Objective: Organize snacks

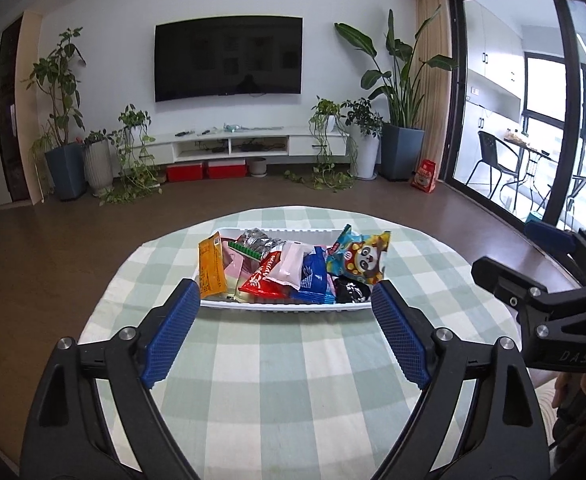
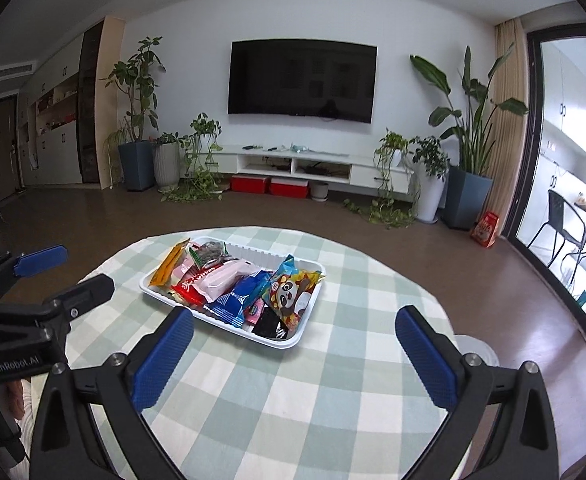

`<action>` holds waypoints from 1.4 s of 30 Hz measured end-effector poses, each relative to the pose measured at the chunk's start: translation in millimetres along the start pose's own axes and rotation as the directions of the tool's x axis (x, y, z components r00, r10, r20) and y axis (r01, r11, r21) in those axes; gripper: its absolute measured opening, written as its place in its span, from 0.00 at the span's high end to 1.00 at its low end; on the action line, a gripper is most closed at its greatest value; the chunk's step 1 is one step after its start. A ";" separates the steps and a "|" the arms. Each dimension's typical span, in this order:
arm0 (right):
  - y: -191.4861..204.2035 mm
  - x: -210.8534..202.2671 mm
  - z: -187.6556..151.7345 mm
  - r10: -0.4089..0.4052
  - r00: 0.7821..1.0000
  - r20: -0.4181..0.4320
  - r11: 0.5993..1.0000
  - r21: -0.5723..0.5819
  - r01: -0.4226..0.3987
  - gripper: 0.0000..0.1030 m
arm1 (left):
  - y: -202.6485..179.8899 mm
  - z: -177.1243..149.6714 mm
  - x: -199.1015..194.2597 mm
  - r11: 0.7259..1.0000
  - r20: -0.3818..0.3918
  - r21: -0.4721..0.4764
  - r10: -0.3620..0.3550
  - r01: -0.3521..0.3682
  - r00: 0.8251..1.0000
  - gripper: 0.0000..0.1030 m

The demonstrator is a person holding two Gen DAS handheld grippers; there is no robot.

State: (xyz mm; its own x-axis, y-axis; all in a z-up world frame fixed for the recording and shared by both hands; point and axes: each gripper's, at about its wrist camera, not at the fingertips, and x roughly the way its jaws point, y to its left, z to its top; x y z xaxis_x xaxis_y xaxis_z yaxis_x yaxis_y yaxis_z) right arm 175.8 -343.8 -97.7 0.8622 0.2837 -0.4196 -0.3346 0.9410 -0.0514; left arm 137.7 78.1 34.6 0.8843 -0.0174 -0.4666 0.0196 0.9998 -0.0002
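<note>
- I see my left gripper (image 1: 283,296) with its jaws spread wide and nothing between them, only the tablecloth (image 1: 277,380) and the near rim of the tray beyond the blue pads (image 1: 171,332).
- My right gripper (image 2: 293,322) also stands apart and empty, its tips over the cloth just near of the tray's right corner.
- In the left wrist view the right gripper shows at the right edge; in the right wrist view the left gripper shows at the left edge. Both sit near of the tray, apart from it.
- The white tray (image 1: 285,307) lies flat on the green-and-white checked cloth, towards the far side of the round table.
- All the snacks sit inside the tray, overlapping each other: an orange packet (image 1: 211,268) at the left end, a red packet (image 1: 263,282) and a pale pink-white packet (image 1: 290,266) in the middle, a blue packet (image 1: 313,278) to their right, and a panda packet (image 1: 359,258) standing up at the right end.
- A small black packet (image 1: 353,292) lies at the near right corner, below the panda packet.
- A grey seed packet (image 1: 257,242) lies at the far side of the tray.
- Far across the room a dark television (image 1: 229,58) hangs on the wall, with potted plants either side.
</note>
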 end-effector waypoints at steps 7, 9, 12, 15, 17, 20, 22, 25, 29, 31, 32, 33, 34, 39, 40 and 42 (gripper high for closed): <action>8.8 -47.9 -0.5 -0.019 0.998 0.053 1.000 -0.019 0.020 0.00 | -16.8 -8.5 -53.0 1.000 0.052 0.020 0.016 -0.017 0.999 0.09; 12.0 -57.8 -2.5 -0.024 0.998 0.066 0.999 -0.023 0.026 0.00 | -19.3 -11.0 -63.7 0.999 0.061 0.026 0.018 -0.019 0.998 0.09; 14.2 -71.1 -6.2 -0.026 0.996 0.080 0.999 -0.017 0.027 0.00 | -22.9 -13.6 -72.8 0.999 0.067 0.033 0.019 -0.022 0.998 0.09; 14.3 -81.0 -9.6 -0.034 0.995 0.089 0.999 -0.014 0.035 0.00 | -27.8 -16.7 -83.5 0.999 0.074 0.045 0.023 -0.026 0.997 0.09; 15.3 -88.2 -12.4 -0.041 0.994 0.097 0.999 -0.014 0.043 0.00 | -30.5 -19.8 -92.2 0.998 0.082 0.048 0.026 -0.030 0.996 0.09; 15.6 -95.8 -15.9 -0.045 0.994 0.103 0.999 -0.010 0.047 0.00 | -31.0 -21.7 -98.7 0.998 0.083 0.054 0.028 -0.033 0.996 0.09; 15.4 -100.4 -17.6 -0.049 0.993 0.108 0.999 -0.005 0.050 0.00 | -32.6 -23.6 -107.1 0.998 0.083 0.056 0.029 -0.033 0.996 0.09; 17.1 -107.1 -20.3 -0.052 0.992 0.115 0.999 -0.007 0.053 0.00 | -32.2 -23.4 -107.3 0.998 0.087 0.058 0.031 -0.036 0.996 0.09; 18.1 -111.9 -20.0 -0.047 0.991 0.125 0.999 -0.008 0.049 0.00 | -33.1 -24.6 -109.1 0.997 0.088 0.062 0.031 -0.037 0.996 0.09; 17.4 -112.8 -20.4 -0.048 0.991 0.128 0.999 -0.008 0.049 0.00 | -33.5 -25.1 -110.3 0.998 0.089 0.060 0.030 -0.035 0.996 0.09; 17.0 -113.1 -20.8 -0.048 0.990 0.130 0.999 -0.007 0.049 0.00 | -33.9 -25.5 -111.7 0.998 0.089 0.059 0.030 -0.035 0.996 0.09; 17.1 -113.0 -20.9 -0.048 0.990 0.129 0.999 -0.007 0.049 0.00 | -34.3 -26.0 -112.8 0.998 0.089 0.059 0.030 -0.035 0.996 0.09; 17.0 -113.3 -20.9 -0.048 0.990 0.129 0.999 -0.006 0.049 0.00 | -34.1 -25.7 -110.1 0.998 0.089 0.059 0.029 -0.034 0.996 0.09; 16.8 -116.3 -21.0 -0.051 0.990 0.132 0.999 -0.002 0.052 0.00 | -35.1 -26.8 -111.9 0.998 0.088 0.061 0.029 -0.034 0.996 0.09; 16.6 -117.5 -21.4 -0.051 0.990 0.133 0.999 -0.002 0.052 0.00 | -34.7 -26.5 -109.9 0.998 0.089 0.060 0.028 -0.033 0.996 0.09; 16.4 -116.8 -21.8 -0.052 0.990 0.132 0.999 -0.003 0.053 0.00 | -35.1 -26.9 -112.1 0.998 0.089 0.059 0.027 -0.032 0.996 0.09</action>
State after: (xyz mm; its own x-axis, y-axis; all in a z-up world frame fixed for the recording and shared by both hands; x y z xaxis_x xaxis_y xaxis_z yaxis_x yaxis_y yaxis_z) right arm 61.3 -365.6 -69.3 0.9212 0.2566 -0.2926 -0.2898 0.9541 -0.0758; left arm 25.4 45.2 63.1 0.9226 0.0088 -0.3856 0.0187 0.9975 0.0675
